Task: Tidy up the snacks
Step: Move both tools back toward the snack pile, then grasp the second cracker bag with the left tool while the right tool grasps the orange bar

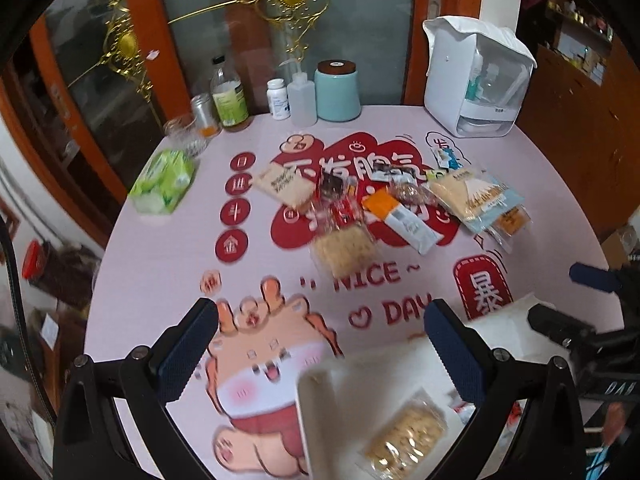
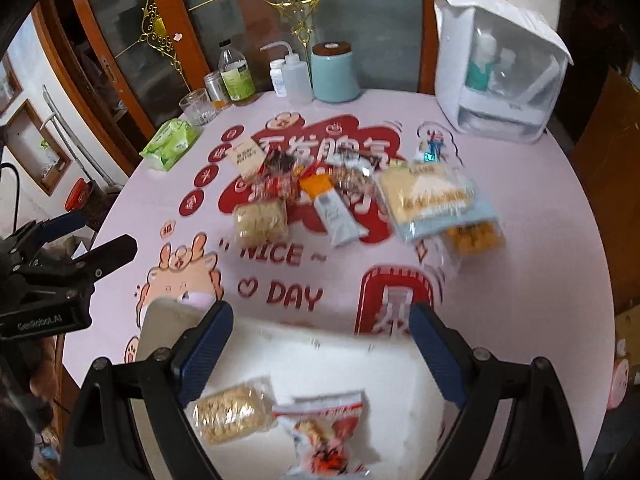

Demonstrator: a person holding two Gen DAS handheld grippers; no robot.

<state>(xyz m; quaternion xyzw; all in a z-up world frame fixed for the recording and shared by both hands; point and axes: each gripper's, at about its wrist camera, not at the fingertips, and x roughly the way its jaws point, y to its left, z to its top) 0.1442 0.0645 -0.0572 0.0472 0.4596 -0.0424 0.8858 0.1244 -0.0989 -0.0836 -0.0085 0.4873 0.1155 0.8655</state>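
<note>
White plastic sits directly under both our grippers: the tray [image 2: 332,364] lies below and between the fingers of the right gripper [image 2: 320,344], with two packets already in it, a pale cracker pack [image 2: 232,414] toward the left finger and a red-and-white wrapper [image 2: 324,436] nearer the wrist. Our right gripper is spread wide and carries nothing. Our left gripper [image 1: 320,332] is likewise spread and empty, with the tray's near corner [image 1: 316,384] just inside its right finger.

The rest of the snacks lie ahead of both grippers in a loose heap on the printed tablecloth [image 2: 520,300]: a second cracker pack [image 2: 262,220] is closest, ahead and slightly left of the right gripper, then an orange-and-grey stick [image 2: 332,212], and a large blue-edged bag [image 2: 436,204] ahead and to the right, lying over an orange-filled packet [image 2: 476,236].

We judge the step in hand to be reaching for the next packet. To do it well, we should take the nearest, uncovered item first, the cracker pack, rather than dig under the big bag. We would come down with fingers astride its short width and close gently, since crackers crush and film wrappers slip. The pictures are blurred, so exact edges are uncertain; we should settle before closing. The left gripper could steady the tray.
</note>
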